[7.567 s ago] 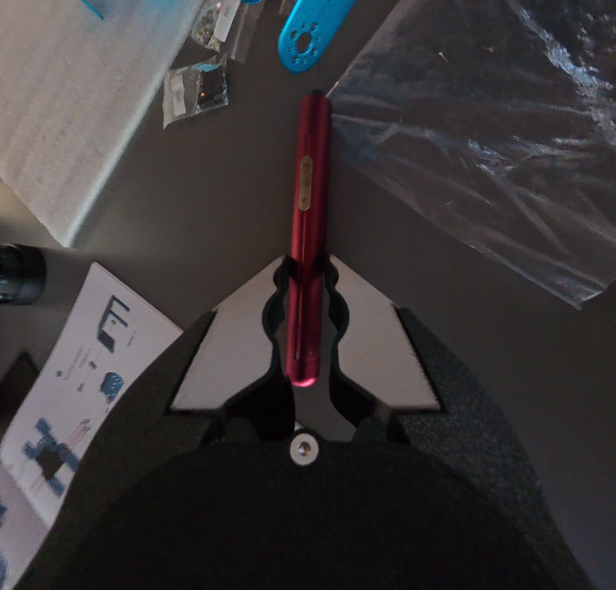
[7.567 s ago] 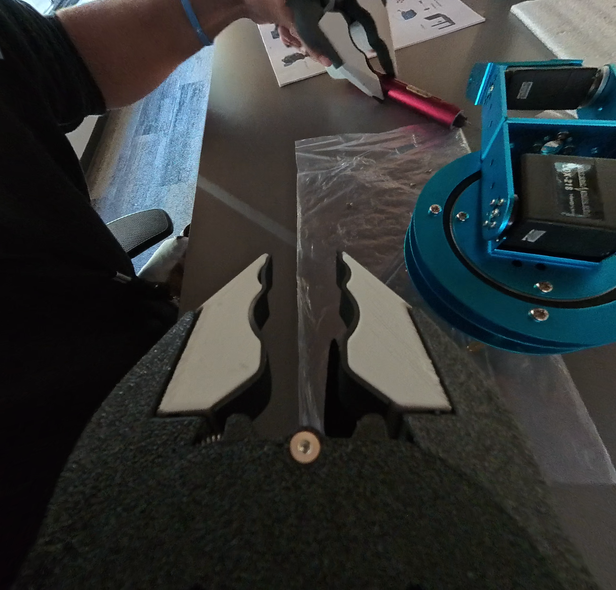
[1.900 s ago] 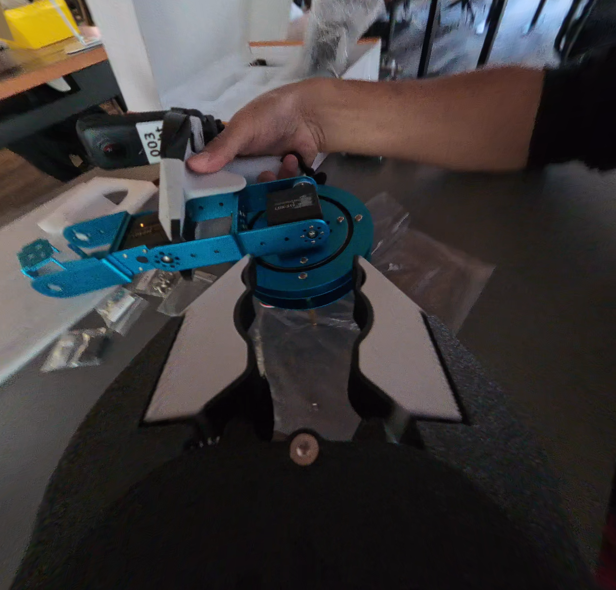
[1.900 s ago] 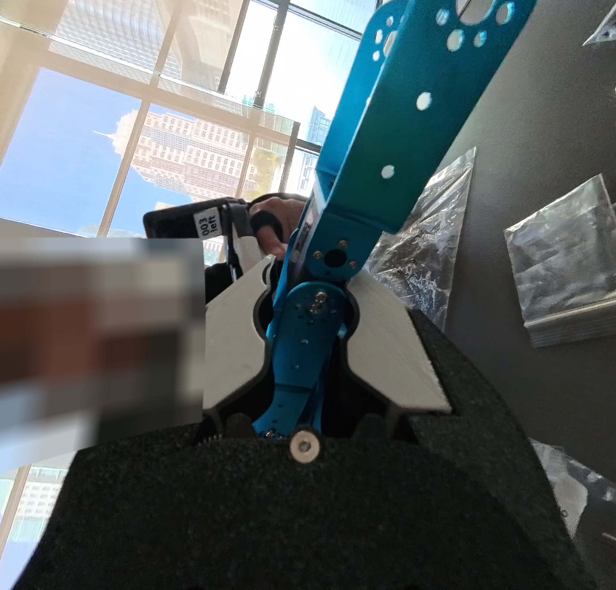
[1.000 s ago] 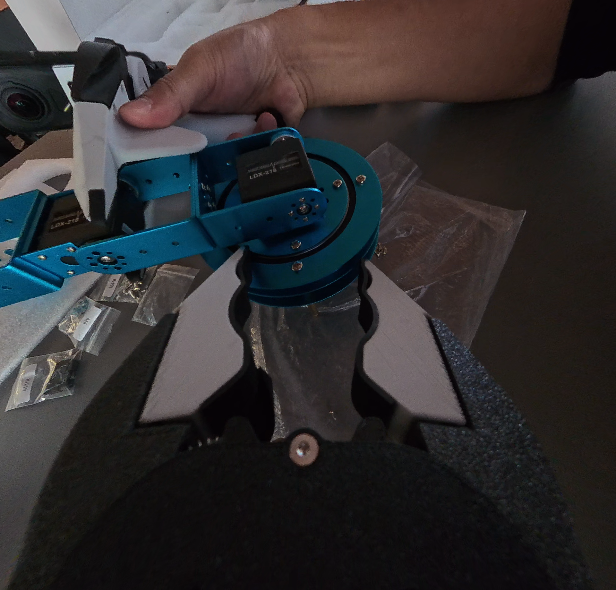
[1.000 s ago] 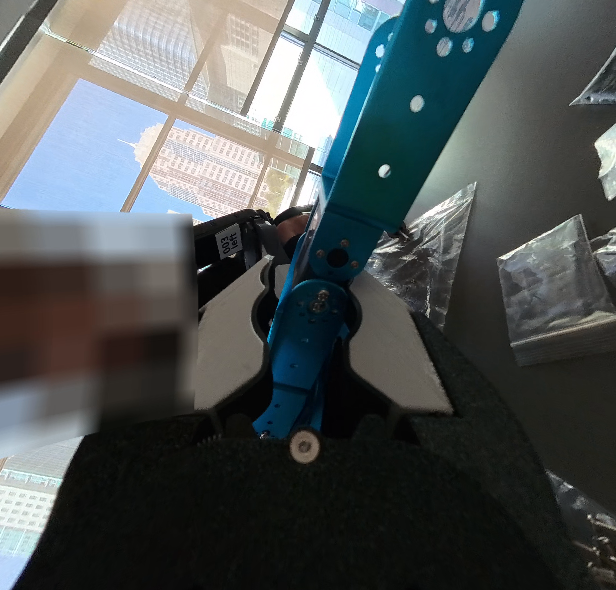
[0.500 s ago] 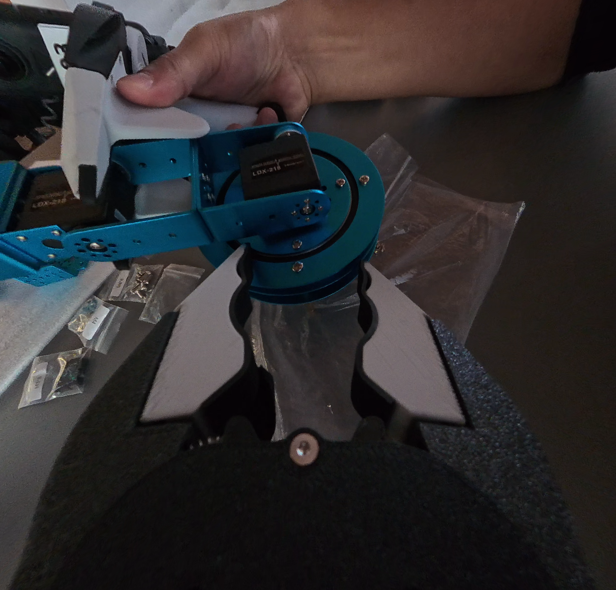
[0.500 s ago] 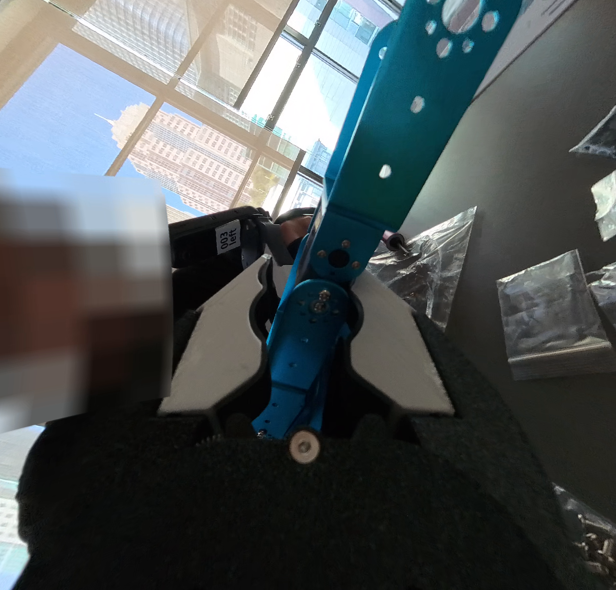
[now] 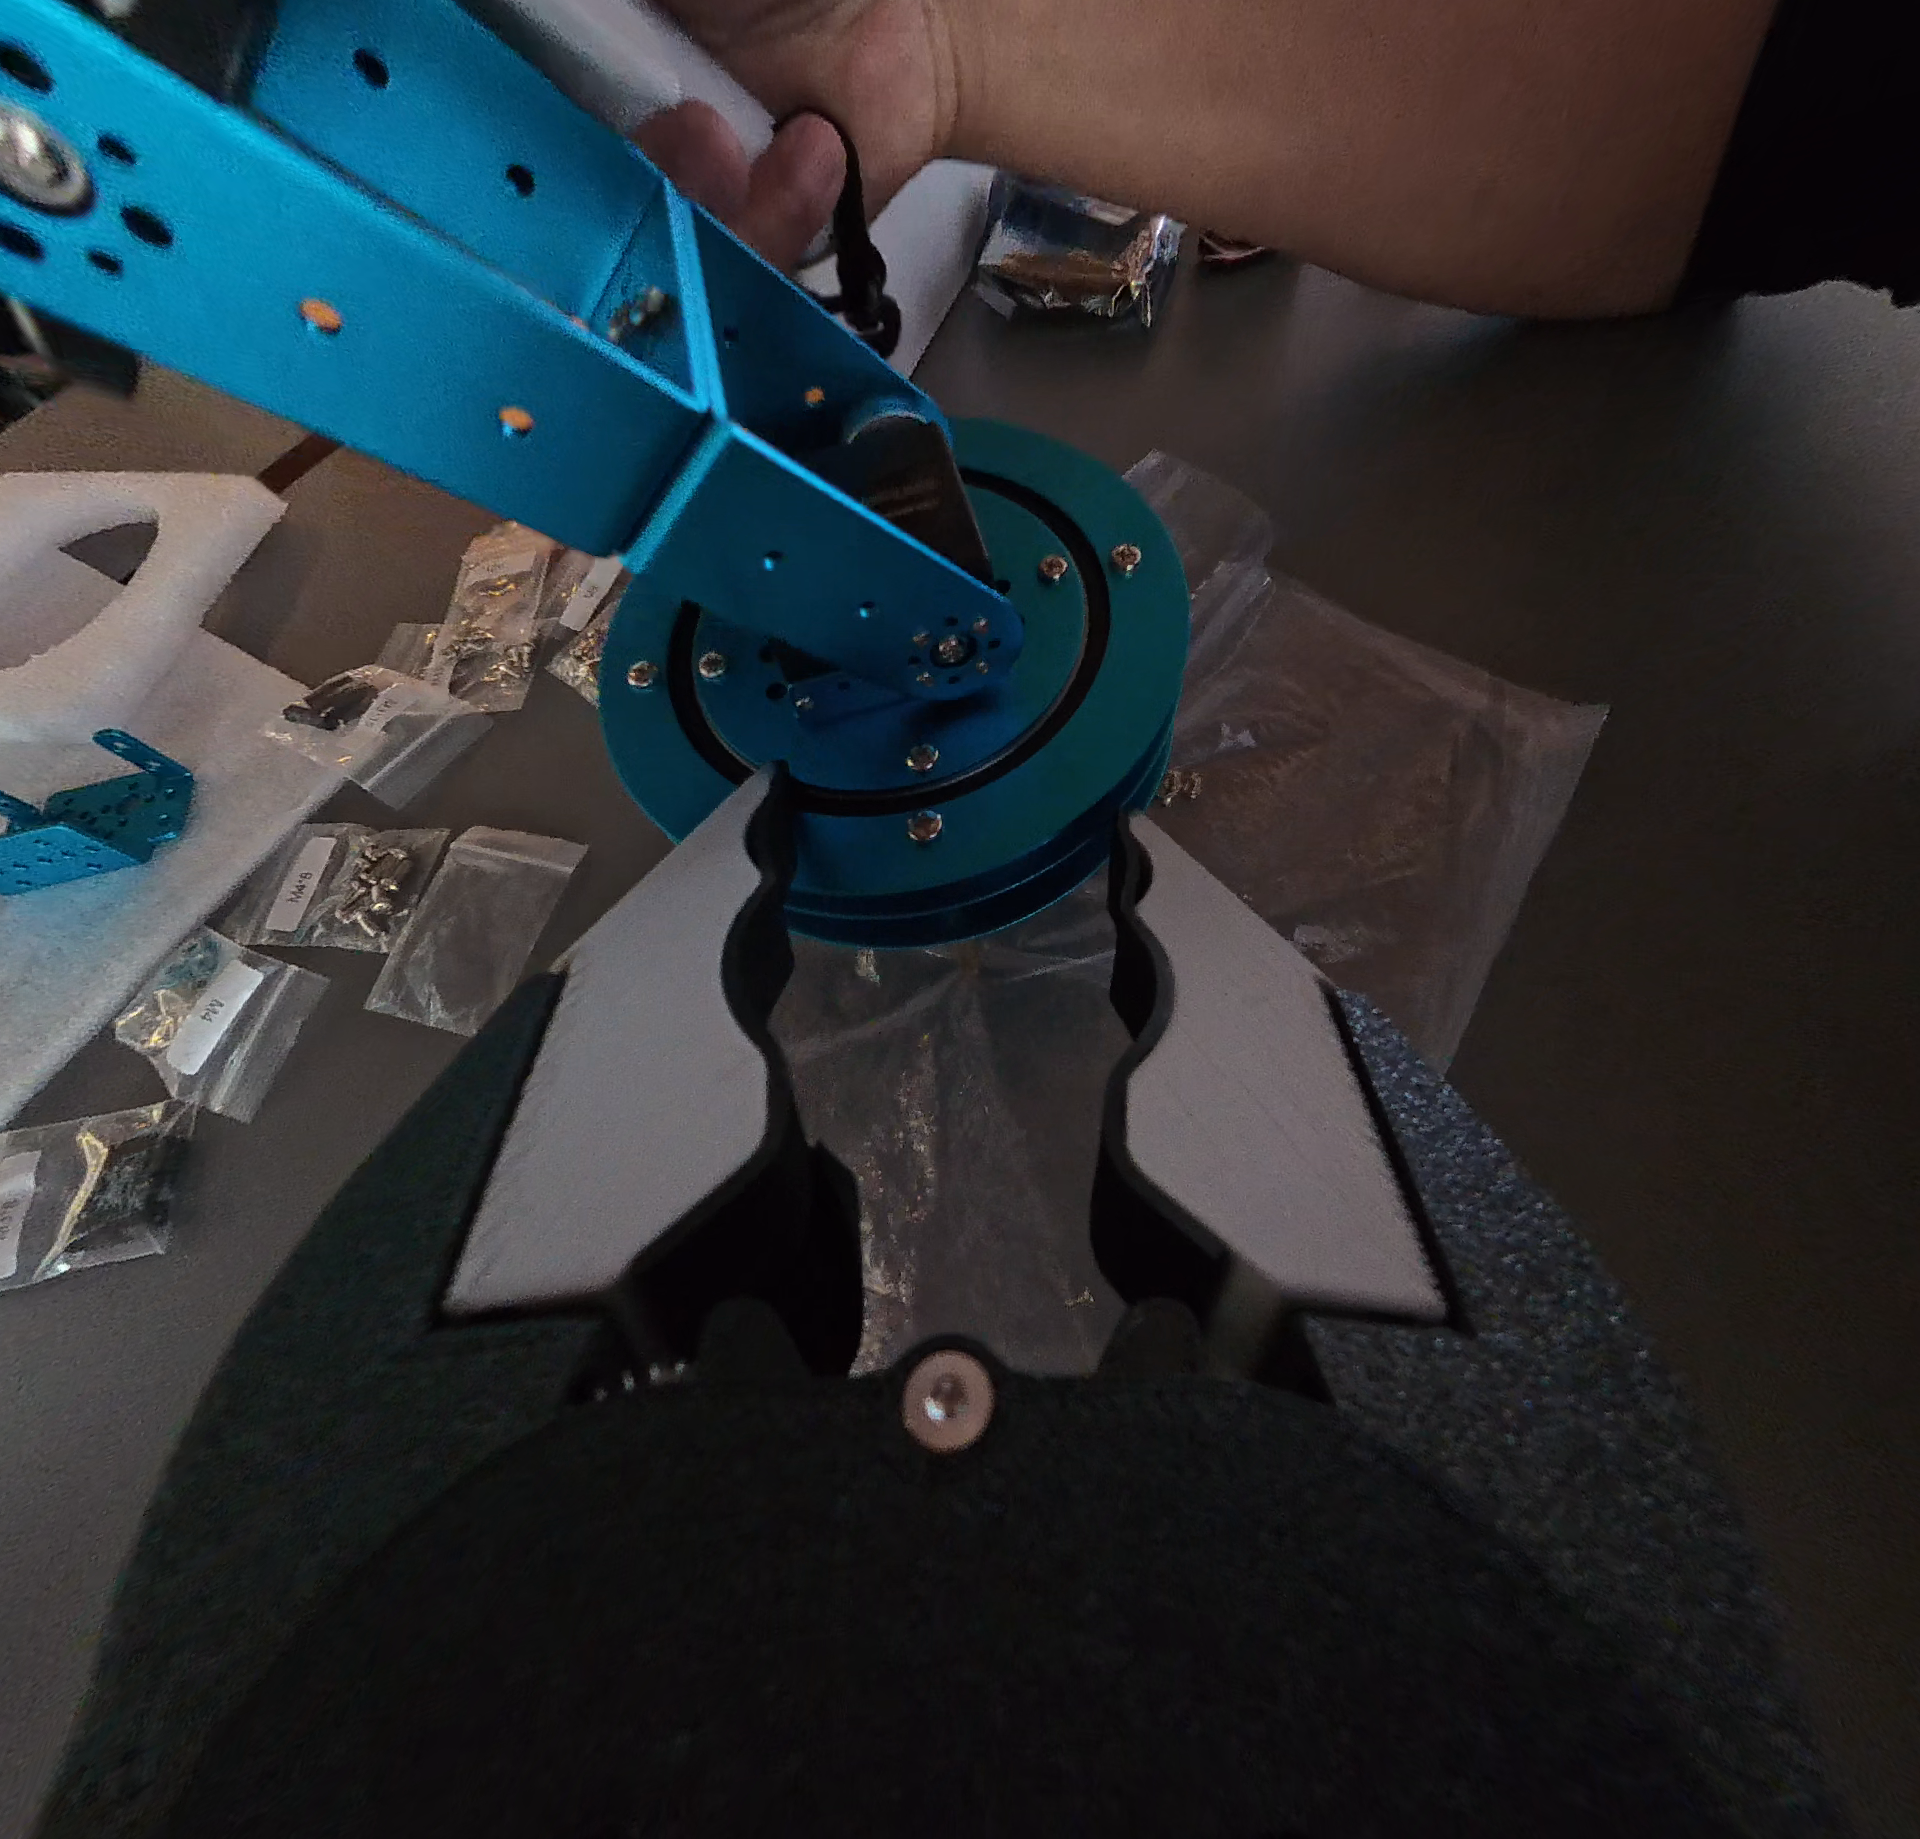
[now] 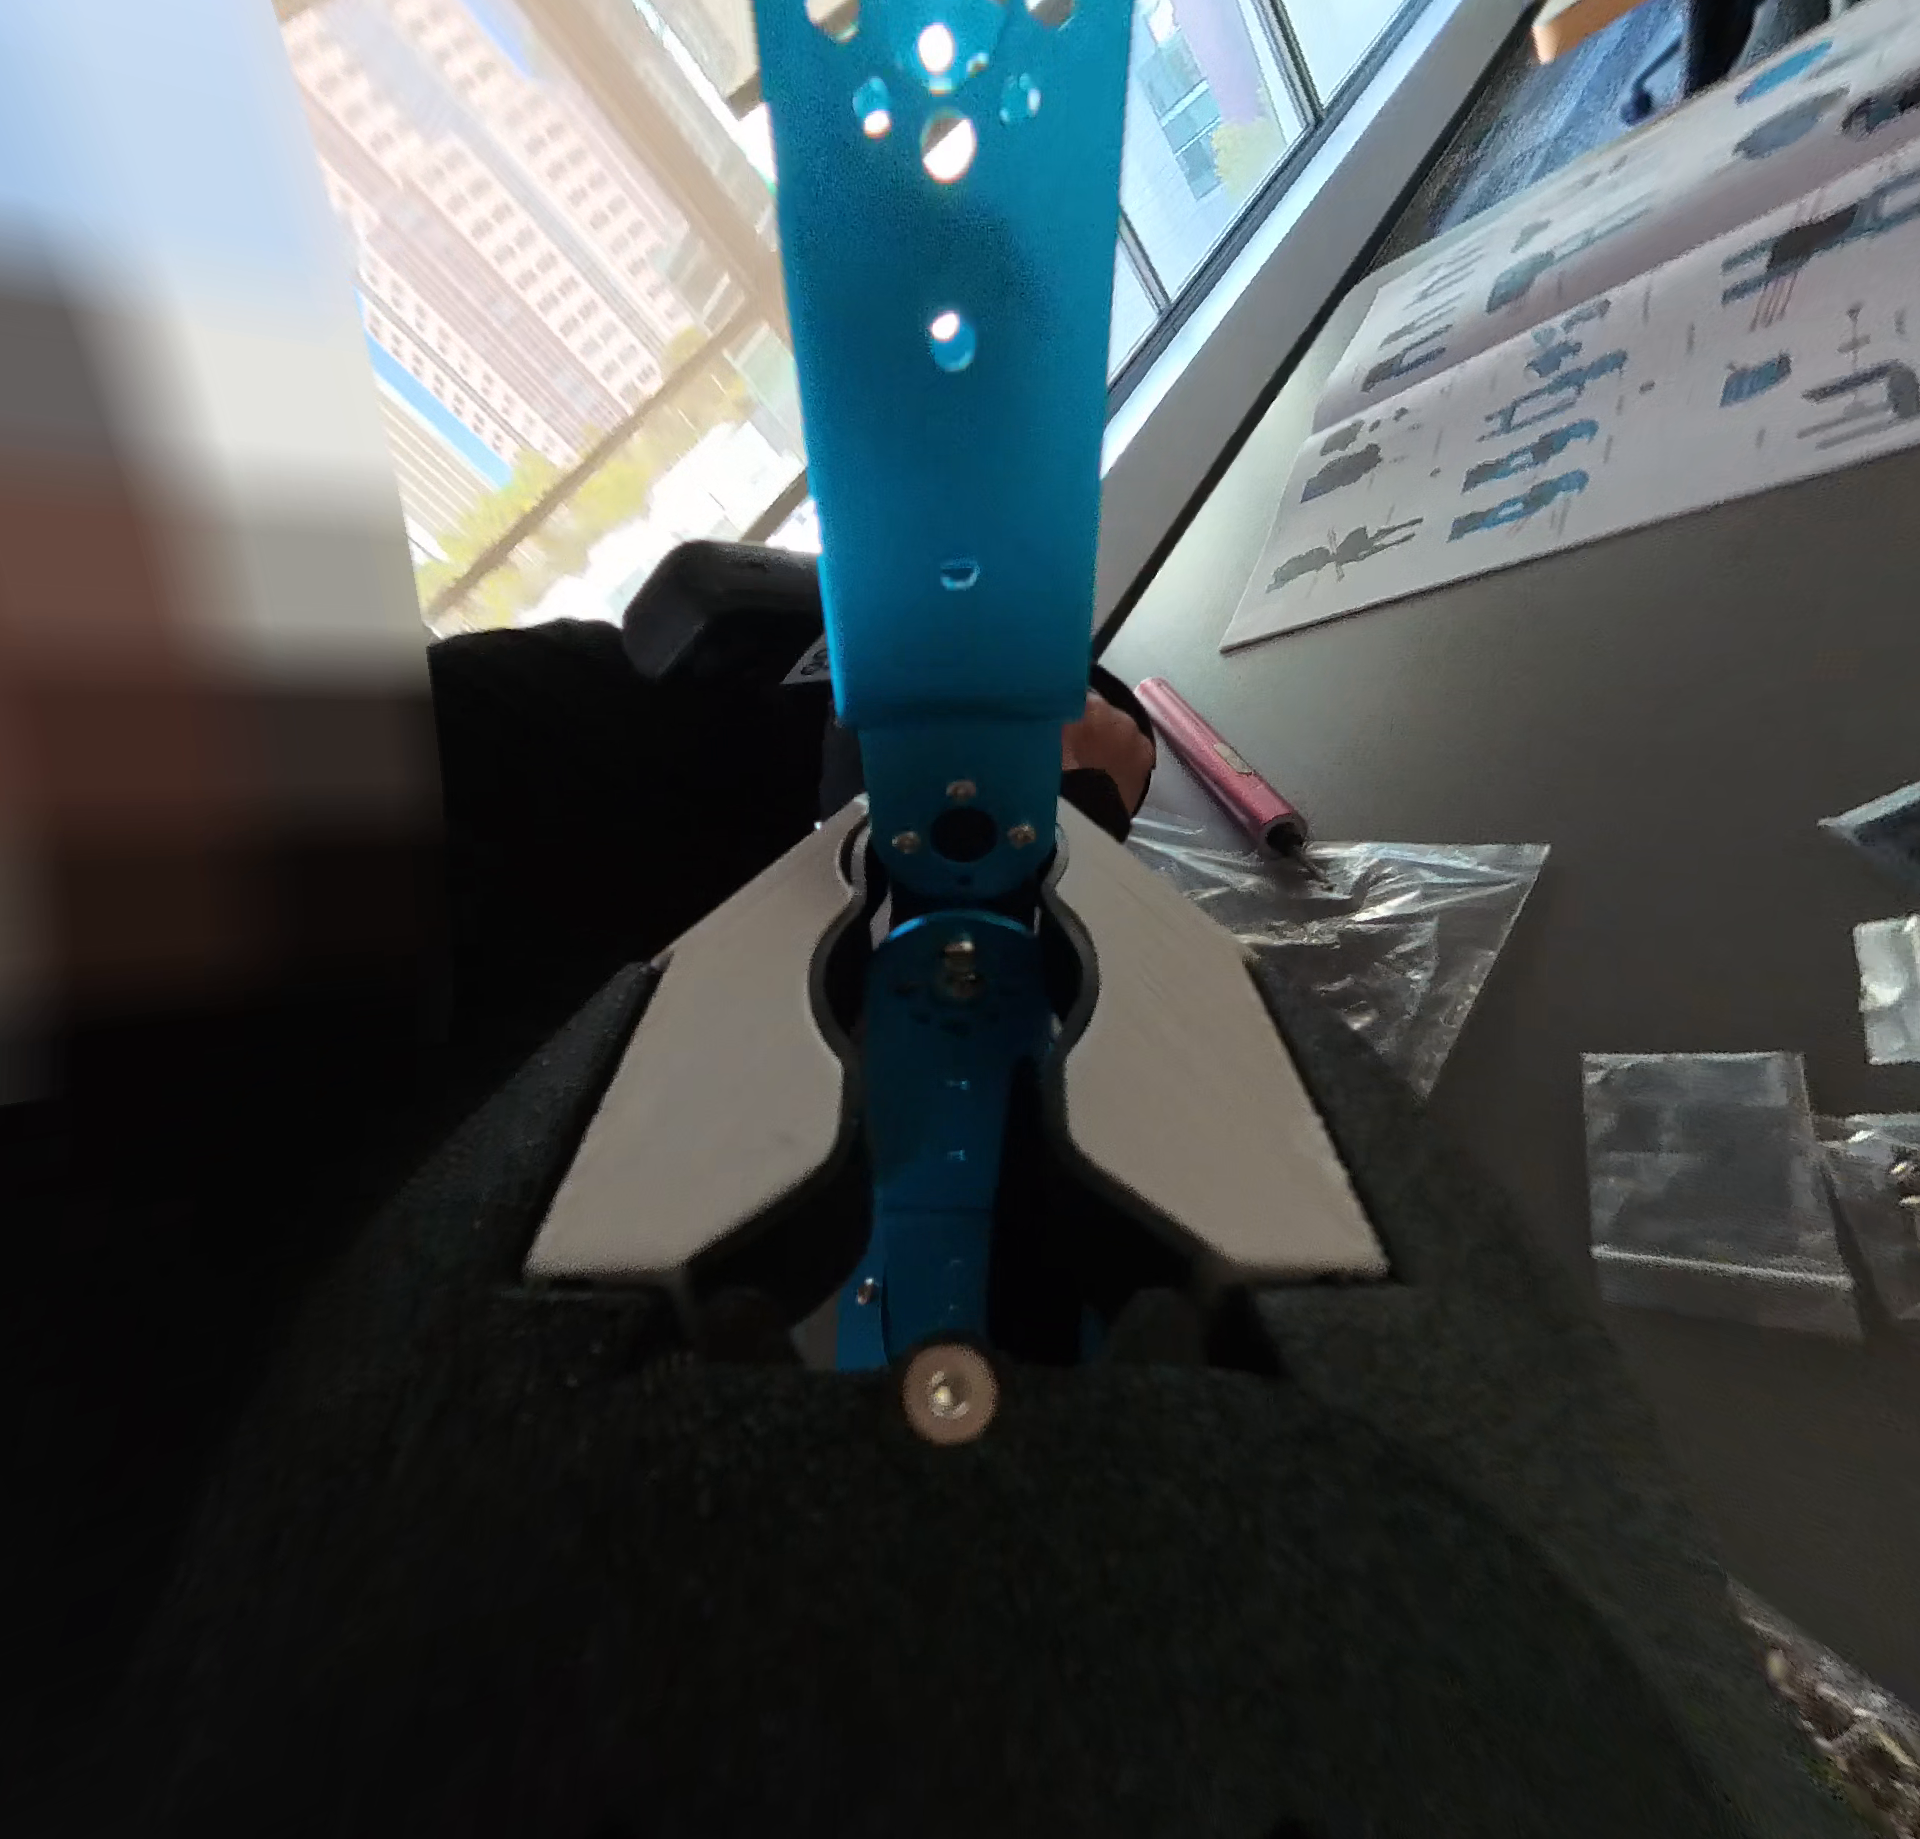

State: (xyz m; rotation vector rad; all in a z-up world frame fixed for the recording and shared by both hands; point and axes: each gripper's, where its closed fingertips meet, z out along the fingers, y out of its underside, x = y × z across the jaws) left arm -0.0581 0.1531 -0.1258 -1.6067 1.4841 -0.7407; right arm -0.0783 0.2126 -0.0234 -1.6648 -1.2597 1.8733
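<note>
A blue metal robot arm stands on its round base [image 9: 1039, 854], which rests on a clear plastic bag [image 9: 1371, 792]. My left gripper [image 9: 948, 807] is open wide, its tips set against either side of the base's near rim. A black servo [image 9: 914, 501] sits on the base, and the long blue arm link [image 9: 364, 262] rises from it to the upper left. My right gripper [image 10: 961, 854] is shut on this arm link [image 10: 951, 335], which points straight ahead in the right wrist view. A person's hand [image 9: 1143, 75] holds that gripper.
Small bags of screws [image 9: 343, 896] and a white foam sheet [image 9: 104, 646] carrying a blue bracket [image 9: 94, 823] lie left of the base. A red screwdriver [image 10: 1216, 771], an instruction sheet [image 10: 1558, 418] and more clear bags [image 10: 1714, 1187] lie on the dark table.
My right gripper has swung the arm link up from lying flat to the left to slanting upward. The left gripper stays at the base with its view tipped further down.
</note>
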